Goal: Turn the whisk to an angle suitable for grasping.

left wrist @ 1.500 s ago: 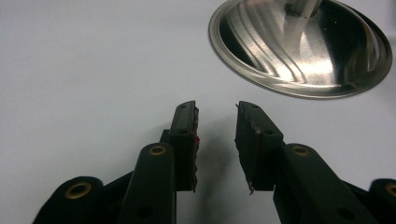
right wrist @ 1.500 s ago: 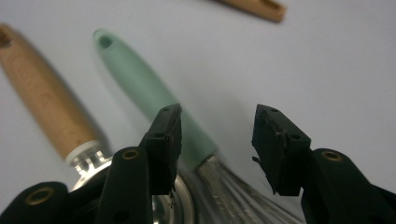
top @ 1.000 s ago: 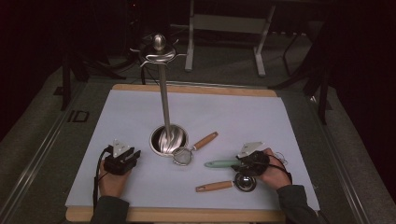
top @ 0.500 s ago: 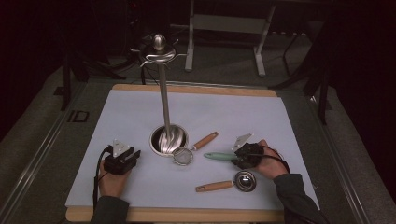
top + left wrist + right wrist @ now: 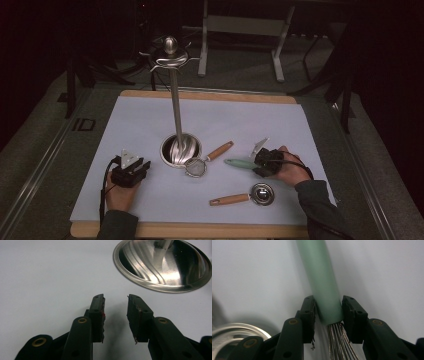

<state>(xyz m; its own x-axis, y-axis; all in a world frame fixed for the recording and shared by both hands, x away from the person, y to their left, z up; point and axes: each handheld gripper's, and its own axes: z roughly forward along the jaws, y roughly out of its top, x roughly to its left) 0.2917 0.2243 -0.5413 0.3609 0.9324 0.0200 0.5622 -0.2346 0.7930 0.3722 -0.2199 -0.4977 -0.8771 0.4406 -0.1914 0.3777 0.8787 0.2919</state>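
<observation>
Green whisk handle [image 5: 322,282] sits between the right gripper [image 5: 329,312] jaws, which have just been closing onto it; next, lift towards the stand [image 5: 175,100]. Left gripper [image 5: 115,315] jaws gape, idle

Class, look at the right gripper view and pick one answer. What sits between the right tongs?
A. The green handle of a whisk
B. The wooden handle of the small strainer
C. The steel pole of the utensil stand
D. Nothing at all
A: in the right gripper view the right tongs have been closing around the green handle of the whisk, just where its wires begin.
</observation>
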